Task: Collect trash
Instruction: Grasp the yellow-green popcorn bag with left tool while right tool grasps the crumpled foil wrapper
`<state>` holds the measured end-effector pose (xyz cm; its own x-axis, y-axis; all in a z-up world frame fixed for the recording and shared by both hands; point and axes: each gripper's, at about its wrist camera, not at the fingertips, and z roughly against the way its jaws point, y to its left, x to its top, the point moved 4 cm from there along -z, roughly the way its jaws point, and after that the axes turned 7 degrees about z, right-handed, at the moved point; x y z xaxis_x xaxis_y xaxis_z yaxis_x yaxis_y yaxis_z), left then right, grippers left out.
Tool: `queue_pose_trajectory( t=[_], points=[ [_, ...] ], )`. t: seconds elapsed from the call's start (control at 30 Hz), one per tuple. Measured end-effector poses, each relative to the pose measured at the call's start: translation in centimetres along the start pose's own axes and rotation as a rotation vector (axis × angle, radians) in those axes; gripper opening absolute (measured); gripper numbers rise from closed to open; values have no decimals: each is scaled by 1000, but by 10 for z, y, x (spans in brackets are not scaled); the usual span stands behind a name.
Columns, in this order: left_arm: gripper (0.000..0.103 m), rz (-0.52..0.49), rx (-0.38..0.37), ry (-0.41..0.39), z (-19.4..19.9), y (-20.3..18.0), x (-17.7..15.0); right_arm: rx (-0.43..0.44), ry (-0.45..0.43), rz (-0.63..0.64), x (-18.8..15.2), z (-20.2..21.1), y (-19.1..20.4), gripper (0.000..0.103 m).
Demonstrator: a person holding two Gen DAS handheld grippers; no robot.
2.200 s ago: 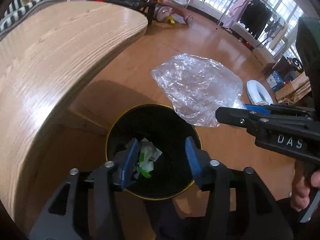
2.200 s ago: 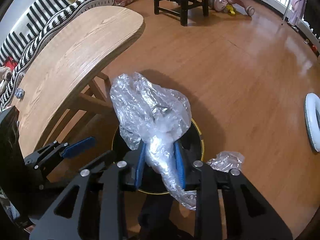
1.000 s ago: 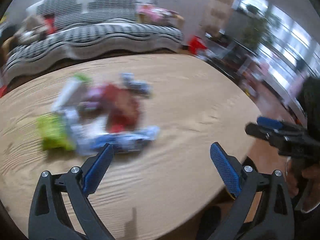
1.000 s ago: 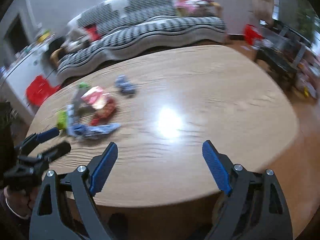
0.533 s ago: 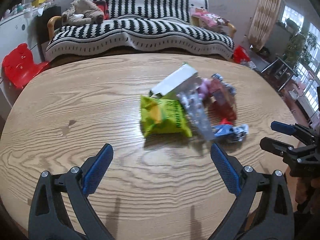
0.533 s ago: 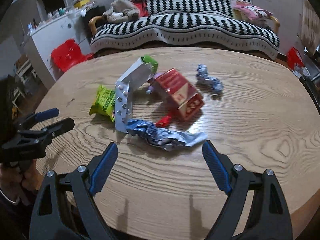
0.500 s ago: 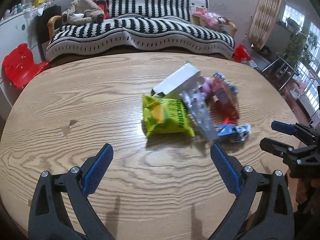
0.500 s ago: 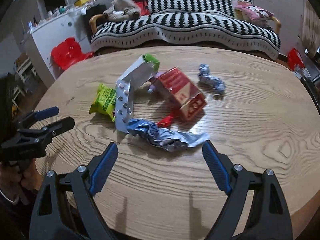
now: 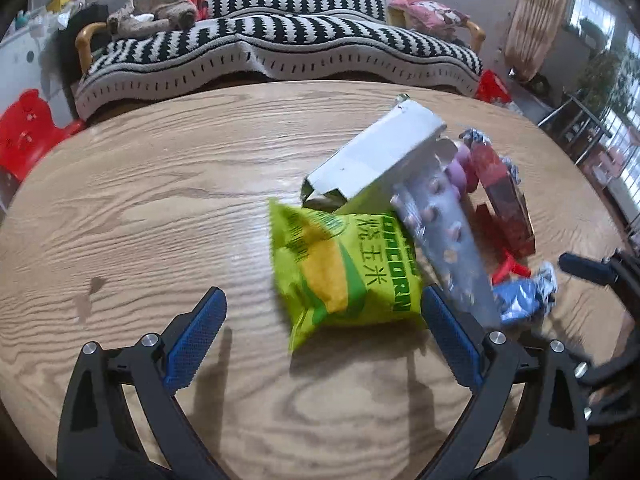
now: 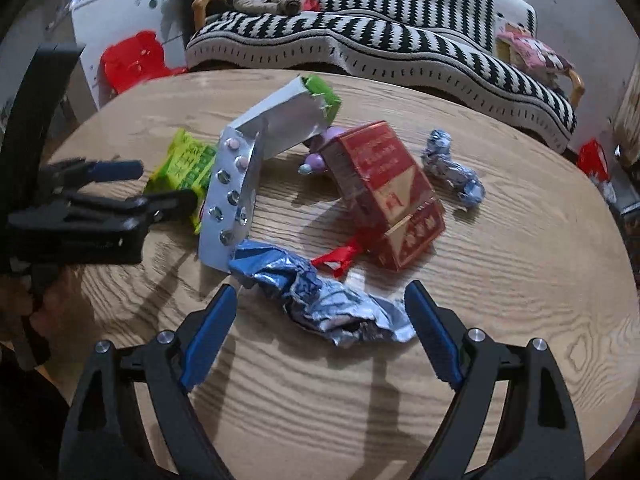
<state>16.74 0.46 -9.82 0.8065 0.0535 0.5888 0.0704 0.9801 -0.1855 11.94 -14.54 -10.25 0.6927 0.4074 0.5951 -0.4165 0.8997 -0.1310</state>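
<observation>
Trash lies piled on the oval wooden table (image 9: 160, 200). A green popcorn bag (image 9: 344, 268) lies just ahead of my left gripper (image 9: 324, 340), which is open and empty, its right pad beside the bag's corner. Behind the bag are a white-and-green carton (image 9: 372, 160), a silver pill blister (image 9: 444, 236) and a red box (image 9: 504, 200). In the right wrist view a crumpled blue-silver wrapper (image 10: 320, 300) lies between the spread fingers of my open right gripper (image 10: 320, 332), untouched. The red box (image 10: 384, 192), blister (image 10: 232, 192), red scrap (image 10: 336, 258) and small foil wad (image 10: 452, 170) lie beyond.
A black-and-white striped sofa (image 9: 280, 40) runs behind the table, with a red plastic chair (image 9: 24, 132) at its left. In the right wrist view a white cabinet (image 10: 120, 12) stands at the back left. A hand (image 10: 24, 304) grips the left tool.
Both grippers swung from the floor bin up to the table, the clear bag gone from the right one, and have since come lower and closer to the trash pile, staying wide open.
</observation>
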Motion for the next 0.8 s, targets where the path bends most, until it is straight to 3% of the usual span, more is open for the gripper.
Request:
queue_pose_trajectory(
  t=[0.1,0.17,0.2,0.3,0.43,0.47,0.6,0.8],
  points=[
    [95,-8,-6,13,-10,-6,3,-12,1,25,4,-9,5,80],
    [95,-23,-2,13,-14,-10,4,-12,15,32,4,-15,5,71],
    [95,-29,0,10,-16,-12,5,-11,26,35,4,-18,5,62],
    [94,-29,-14,4,-15,-13,5,-18,25,46,3,-22,6,53],
    [79,-21,-24,-1,-12,-12,6,-18,21,37,3,-23,2,38],
    [71,-9,-29,-4,-9,-11,6,-17,19,32,3,-22,2,38],
    [65,-12,-19,8,-3,-11,3,-15,6,21,5,-17,2,34],
    [65,-14,-17,-16,25,-13,2,19,-50,-32,12,7,-4,34]
  ],
)
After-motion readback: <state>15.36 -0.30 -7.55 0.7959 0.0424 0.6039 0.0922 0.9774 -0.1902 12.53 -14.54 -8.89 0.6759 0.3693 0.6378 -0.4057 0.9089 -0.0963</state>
